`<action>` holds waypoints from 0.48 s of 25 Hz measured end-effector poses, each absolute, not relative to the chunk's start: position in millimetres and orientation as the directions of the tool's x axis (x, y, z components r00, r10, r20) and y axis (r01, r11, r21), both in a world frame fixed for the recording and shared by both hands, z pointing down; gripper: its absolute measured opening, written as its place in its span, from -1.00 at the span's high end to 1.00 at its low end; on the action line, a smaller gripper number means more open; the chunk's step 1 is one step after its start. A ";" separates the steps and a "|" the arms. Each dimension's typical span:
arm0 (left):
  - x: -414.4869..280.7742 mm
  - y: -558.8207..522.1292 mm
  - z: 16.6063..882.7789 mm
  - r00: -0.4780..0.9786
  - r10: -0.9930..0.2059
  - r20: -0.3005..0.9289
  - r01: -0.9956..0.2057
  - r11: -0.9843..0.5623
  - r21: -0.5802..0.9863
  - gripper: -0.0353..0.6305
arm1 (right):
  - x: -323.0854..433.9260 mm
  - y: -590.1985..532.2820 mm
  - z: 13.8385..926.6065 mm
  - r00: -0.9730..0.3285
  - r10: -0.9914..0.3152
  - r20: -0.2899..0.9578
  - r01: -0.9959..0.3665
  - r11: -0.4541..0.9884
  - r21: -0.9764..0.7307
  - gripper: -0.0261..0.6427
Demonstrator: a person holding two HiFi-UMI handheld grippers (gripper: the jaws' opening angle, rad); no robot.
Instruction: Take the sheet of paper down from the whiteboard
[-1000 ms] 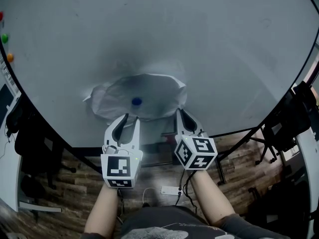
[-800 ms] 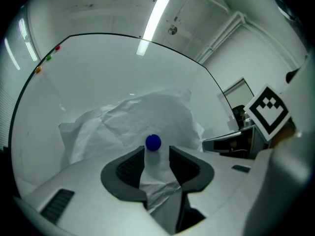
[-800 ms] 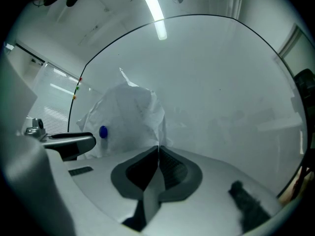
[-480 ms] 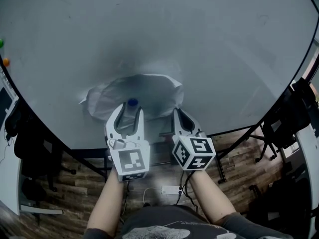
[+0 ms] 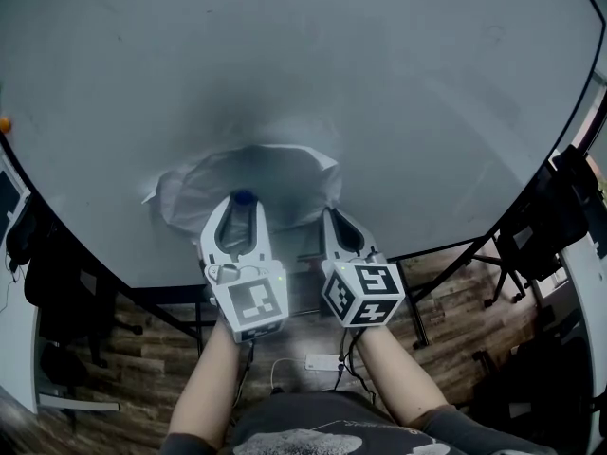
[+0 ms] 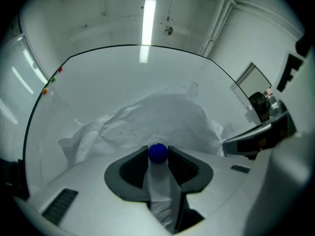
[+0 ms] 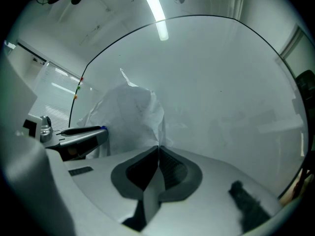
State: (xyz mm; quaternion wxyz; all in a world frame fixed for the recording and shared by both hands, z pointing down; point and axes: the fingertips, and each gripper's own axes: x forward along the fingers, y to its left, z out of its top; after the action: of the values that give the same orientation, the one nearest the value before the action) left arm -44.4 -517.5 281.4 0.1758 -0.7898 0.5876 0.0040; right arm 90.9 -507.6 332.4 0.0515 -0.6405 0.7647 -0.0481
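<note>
A crumpled white sheet of paper (image 5: 251, 173) hangs low on the whiteboard (image 5: 379, 83), pinned by a round blue magnet (image 5: 243, 197). My left gripper (image 5: 237, 205) points at the board with the magnet (image 6: 157, 153) between its jaw tips. Its jaws have just been closing and both pads touch the magnet. The paper (image 6: 162, 117) bulges out behind it. My right gripper (image 5: 330, 214) is shut on the paper's lower right edge, and the sheet (image 7: 130, 112) runs straight into the closed jaws of the right gripper (image 7: 158, 149).
An orange magnet (image 5: 5, 121) sticks at the board's left edge. Below the board are its stand legs, a wooden floor and a white power strip (image 5: 327, 361). Dark chairs stand at the left (image 5: 57, 273) and right (image 5: 550, 216).
My left gripper has moved up and to the right, from below the paper to the blue magnet, which now sits between its jaws. The right gripper has kept still on the paper.
</note>
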 end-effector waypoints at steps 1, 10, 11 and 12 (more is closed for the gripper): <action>-45.1 -517.8 281.9 0.308 -0.929 -0.207 -0.933 -0.253 -0.254 0.50 | 90.8 -507.8 332.6 -0.174 -0.985 -0.017 -0.975 0.175 -0.136 0.84; -46.9 -514.5 283.7 0.344 -0.925 -0.161 -0.931 -0.313 -0.189 0.52 | 91.9 -501.3 327.7 -0.205 -0.978 -0.043 -0.967 0.209 -0.143 0.85; -46.8 -513.0 285.5 0.346 -0.925 -0.156 -0.930 -0.316 -0.186 0.52 | 92.5 -499.7 327.0 -0.207 -0.977 -0.046 -0.967 0.212 -0.144 0.86; -46.4 -510.6 287.6 0.347 -0.925 -0.152 -0.930 -0.318 -0.186 0.52 | 93.3 -498.1 326.4 -0.209 -0.977 -0.049 -0.966 0.214 -0.145 0.86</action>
State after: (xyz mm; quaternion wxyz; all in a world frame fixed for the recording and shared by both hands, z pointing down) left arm -46.4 -510.6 287.6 0.1209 -0.8117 0.5713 0.0086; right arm 93.3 -498.1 326.4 0.0647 -0.6256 0.7763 -0.0415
